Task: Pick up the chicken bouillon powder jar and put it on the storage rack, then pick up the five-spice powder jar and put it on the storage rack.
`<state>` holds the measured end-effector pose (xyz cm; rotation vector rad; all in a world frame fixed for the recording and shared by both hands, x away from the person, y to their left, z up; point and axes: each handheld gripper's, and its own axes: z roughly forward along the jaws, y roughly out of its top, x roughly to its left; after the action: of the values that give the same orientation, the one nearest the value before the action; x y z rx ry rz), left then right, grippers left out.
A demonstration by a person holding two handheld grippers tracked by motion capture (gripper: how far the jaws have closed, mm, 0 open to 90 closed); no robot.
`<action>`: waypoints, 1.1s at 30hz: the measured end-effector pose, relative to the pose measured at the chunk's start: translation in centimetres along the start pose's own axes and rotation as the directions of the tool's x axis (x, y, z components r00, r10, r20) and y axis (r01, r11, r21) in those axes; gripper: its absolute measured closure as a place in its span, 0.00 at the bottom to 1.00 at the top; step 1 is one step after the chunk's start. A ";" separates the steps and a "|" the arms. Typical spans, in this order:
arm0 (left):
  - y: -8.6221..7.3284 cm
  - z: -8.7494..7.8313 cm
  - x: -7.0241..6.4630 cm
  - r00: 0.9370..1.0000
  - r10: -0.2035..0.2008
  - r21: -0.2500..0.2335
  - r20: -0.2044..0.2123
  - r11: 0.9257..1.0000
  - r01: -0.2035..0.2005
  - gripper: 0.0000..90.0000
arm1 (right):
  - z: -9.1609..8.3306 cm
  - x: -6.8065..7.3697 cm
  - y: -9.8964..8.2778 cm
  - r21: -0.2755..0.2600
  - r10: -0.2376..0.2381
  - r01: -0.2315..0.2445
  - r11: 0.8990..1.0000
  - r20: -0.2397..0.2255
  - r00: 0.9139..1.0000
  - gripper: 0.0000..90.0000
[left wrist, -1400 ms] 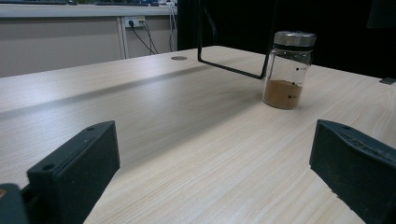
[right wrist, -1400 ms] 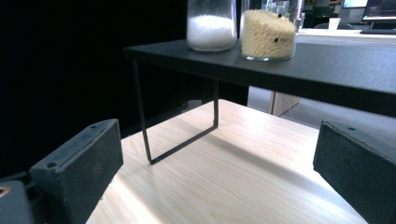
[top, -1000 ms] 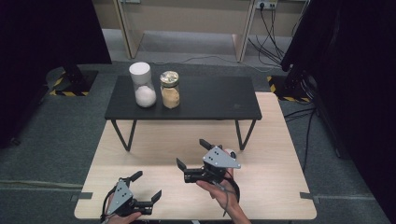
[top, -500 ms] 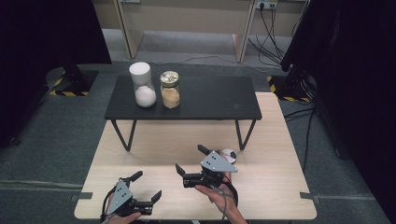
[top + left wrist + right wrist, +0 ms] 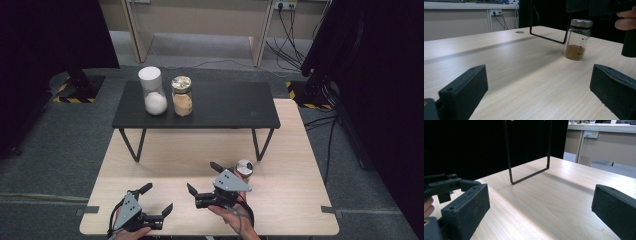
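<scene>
A small glass jar (image 5: 244,168) with a silver lid and brown powder (image 5: 577,40) stands on the wooden table (image 5: 290,200), just right of and behind my right gripper (image 5: 202,176). That gripper is open and hovers mid-table with its jaws pointing left, nothing between them (image 5: 540,205). My left gripper (image 5: 159,197) is open near the front edge, with bare wood between its jaws (image 5: 537,85). It faces the small jar across the table.
A black raised shelf (image 5: 225,107) stands on thin legs (image 5: 529,157) over the table's far half. On it are a white-lidded jar of white powder (image 5: 152,95) and a jar of tan contents (image 5: 181,95). Cables cross the floor beyond.
My right gripper has drawn back toward the person and slightly left, uncovering the small jar behind it. The left gripper has stayed put.
</scene>
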<state>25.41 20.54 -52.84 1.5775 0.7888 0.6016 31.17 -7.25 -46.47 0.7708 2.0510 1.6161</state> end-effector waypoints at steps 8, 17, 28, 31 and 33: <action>0.0 -0.2 0.0 1.000 -0.001 -0.001 -0.006 1.000 0.001 0.01 | -0.2 0.3 -1.0 0.010 0.001 -0.001 1.000 -0.001 1.000 0.02; 0.0 -0.5 -0.1 1.000 -0.001 -0.004 -0.016 1.000 0.001 0.01 | -0.5 0.4 -2.4 0.037 0.013 -0.013 0.999 -0.001 1.000 0.02; -0.1 -0.4 -0.1 1.000 -0.001 0.000 -0.015 1.000 0.001 0.01 | -1.2 0.6 -3.7 0.060 0.028 -0.028 0.998 -0.002 1.000 0.02; -0.1 -0.4 -0.1 1.000 -0.003 0.002 -0.012 1.000 0.003 0.01 | -1.4 0.7 -3.9 0.064 0.031 -0.031 0.997 -0.002 1.000 0.02; 0.0 -0.5 -0.2 1.000 0.006 0.000 -0.014 1.000 -0.006 0.01 | -1.6 0.8 -4.0 0.062 0.028 -0.028 0.998 -0.003 1.000 0.02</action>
<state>24.91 20.71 -52.79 1.5774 0.7946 0.6170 28.85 -8.60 -49.91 0.8218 2.1113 1.5763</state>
